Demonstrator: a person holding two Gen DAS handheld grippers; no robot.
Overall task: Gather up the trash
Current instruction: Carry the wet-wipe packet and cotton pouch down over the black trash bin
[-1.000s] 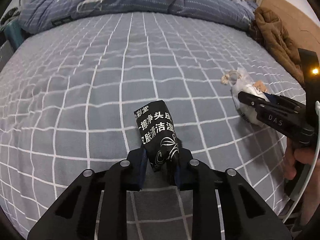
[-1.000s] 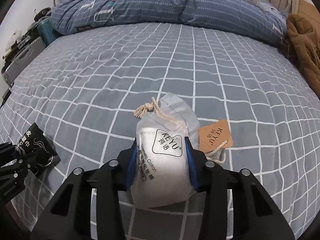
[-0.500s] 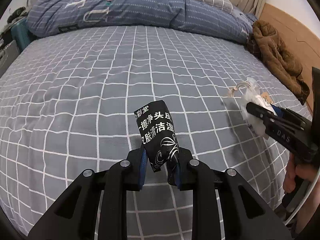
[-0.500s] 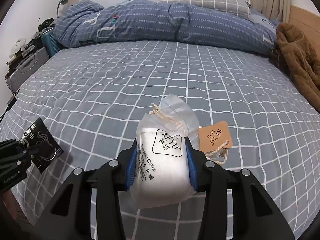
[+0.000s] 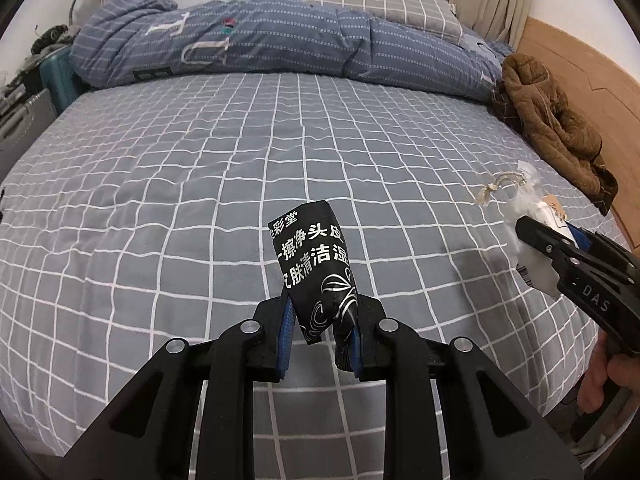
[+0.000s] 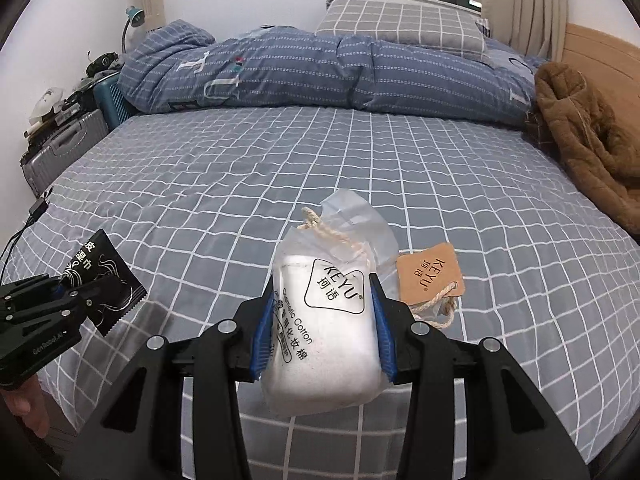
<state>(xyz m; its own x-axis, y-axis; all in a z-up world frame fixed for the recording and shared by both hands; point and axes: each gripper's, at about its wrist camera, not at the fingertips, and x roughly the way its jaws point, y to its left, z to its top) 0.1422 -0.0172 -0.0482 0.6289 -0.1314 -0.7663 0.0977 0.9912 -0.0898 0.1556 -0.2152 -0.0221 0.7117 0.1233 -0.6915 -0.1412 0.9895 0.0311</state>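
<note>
Both grippers have risen off the bed since a second ago: more of the room now shows beyond the folded duvet (image 5: 280, 40) and the pillow (image 6: 400, 20), and the checked bedsheet (image 5: 160, 200) sits lower and farther under each held item. The left gripper (image 5: 320, 332) is clenched on a black wet-wipe sachet (image 5: 316, 264), pinching its lower end so the printed upper part stands clear above the pads. The right gripper (image 6: 322, 320) grasps a translucent pouch of cotton pads (image 6: 324, 320), with its drawstring and a brown card tag (image 6: 430, 276) hanging loose beside the right-hand finger. Both pieces of trash are therefore off the mattress and in the air, so picking up looks done and carrying them to a bin is probably next. No bin or bag shows in either view, so where they should go cannot be told. The sachet's lower edge is hidden between the pads, and the pouch's barcode side is out of sight. A brown jacket (image 6: 592, 152) lies at the bed's right edge by the headboard, partly cut off, and luggage at the left is too dim to make out well
</note>
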